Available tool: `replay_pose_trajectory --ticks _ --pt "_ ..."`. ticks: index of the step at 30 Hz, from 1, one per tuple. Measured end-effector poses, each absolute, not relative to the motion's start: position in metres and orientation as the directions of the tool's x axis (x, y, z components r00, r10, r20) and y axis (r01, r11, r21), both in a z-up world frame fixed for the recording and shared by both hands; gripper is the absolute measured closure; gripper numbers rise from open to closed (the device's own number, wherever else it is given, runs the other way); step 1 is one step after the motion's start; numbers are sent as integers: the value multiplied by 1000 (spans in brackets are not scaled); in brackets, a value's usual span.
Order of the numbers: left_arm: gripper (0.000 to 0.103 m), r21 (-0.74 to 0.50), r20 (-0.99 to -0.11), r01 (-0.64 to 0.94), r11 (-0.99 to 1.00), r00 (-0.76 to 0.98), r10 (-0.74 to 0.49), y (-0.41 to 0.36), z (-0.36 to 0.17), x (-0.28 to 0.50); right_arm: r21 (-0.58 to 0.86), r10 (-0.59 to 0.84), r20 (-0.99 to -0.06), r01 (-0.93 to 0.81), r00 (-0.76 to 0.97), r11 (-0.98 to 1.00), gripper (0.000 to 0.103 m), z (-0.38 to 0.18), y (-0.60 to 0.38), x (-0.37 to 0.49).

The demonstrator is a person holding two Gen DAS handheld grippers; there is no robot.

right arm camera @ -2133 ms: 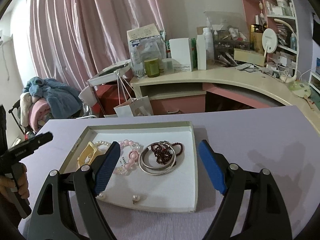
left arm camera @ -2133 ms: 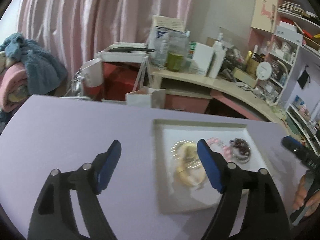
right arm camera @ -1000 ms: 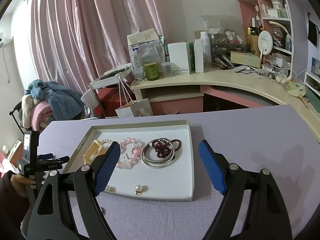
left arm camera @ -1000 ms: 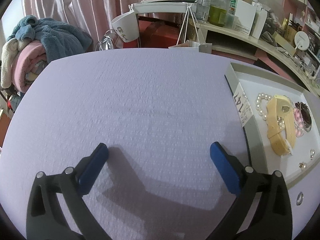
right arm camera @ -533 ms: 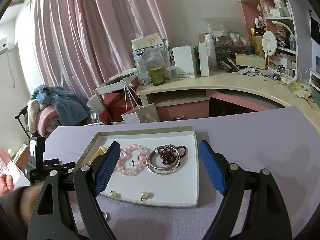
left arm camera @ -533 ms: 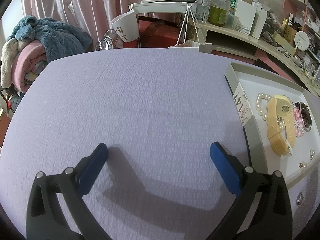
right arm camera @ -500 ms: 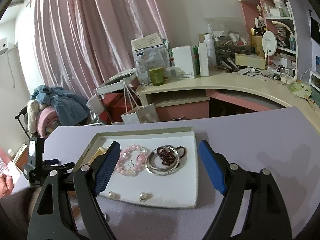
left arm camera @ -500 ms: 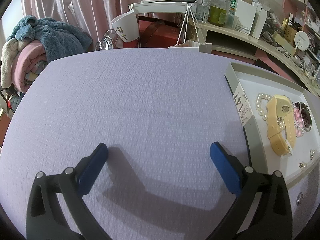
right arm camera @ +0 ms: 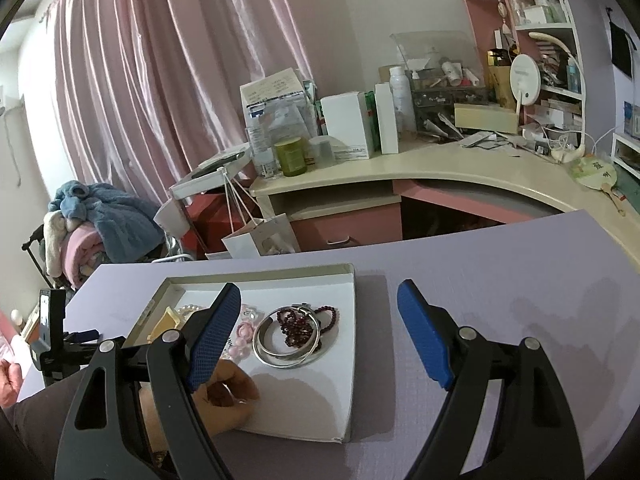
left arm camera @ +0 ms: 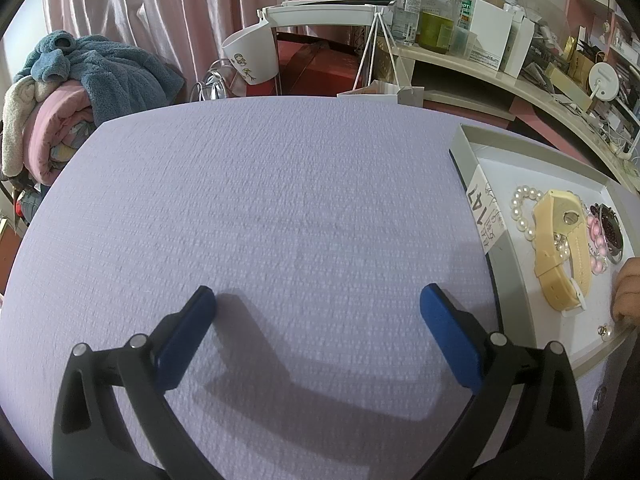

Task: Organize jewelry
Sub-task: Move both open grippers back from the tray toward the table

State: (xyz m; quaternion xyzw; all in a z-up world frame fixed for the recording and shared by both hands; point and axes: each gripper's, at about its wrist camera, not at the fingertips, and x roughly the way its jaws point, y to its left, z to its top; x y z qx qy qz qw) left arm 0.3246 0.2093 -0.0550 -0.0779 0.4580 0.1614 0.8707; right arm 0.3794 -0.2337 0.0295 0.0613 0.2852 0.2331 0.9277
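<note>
A white tray (right arm camera: 344, 364) on the lilac table holds a silver bangle (right arm camera: 276, 354), a dark red bead bracelet (right arm camera: 298, 326), a pink bead bracelet (right arm camera: 244, 330), a yellow watch (left arm camera: 560, 244), a pearl bracelet (left arm camera: 522, 216) and a pearl earring (left arm camera: 605, 332). My right gripper (right arm camera: 318, 336) is open above the tray's right part. My left gripper (left arm camera: 316, 332) is open and empty, resting on the table left of the tray (left arm camera: 464, 148). A bare hand (right arm camera: 230, 396) reaches into the tray's near left corner; it also shows in the left wrist view (left arm camera: 628, 288).
A small round silver piece (left arm camera: 599, 394) lies on the table beside the tray's near edge. A cream desk (right arm camera: 440, 172) crowded with bottles and boxes stands behind the table. A pile of blankets (right arm camera: 92, 224) and a white paper bag (right arm camera: 260, 236) stand beyond the far edge.
A bare hand has come into the tray's near left corner, over the spot where the earrings lay. The right gripper view has shifted a little right. The left gripper has not moved.
</note>
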Motion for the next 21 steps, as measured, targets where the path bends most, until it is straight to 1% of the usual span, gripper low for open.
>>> replay_pose_trajectory --ticks 8,12,16,21 --pt "2 12 -823 -352 936 528 210 209 -55 324 232 457 -487 -394 744 889 21 34 -233 373" --pt "2 12 -823 -353 936 528 210 209 -55 325 237 467 -493 -402 734 884 21 33 -227 368" --pt "2 12 -823 -353 936 528 210 209 -55 325 202 459 -497 -416 737 887 21 34 -217 357" --pt "2 12 -823 -353 936 528 210 210 -55 324 214 471 -503 -424 725 880 21 32 -211 347"
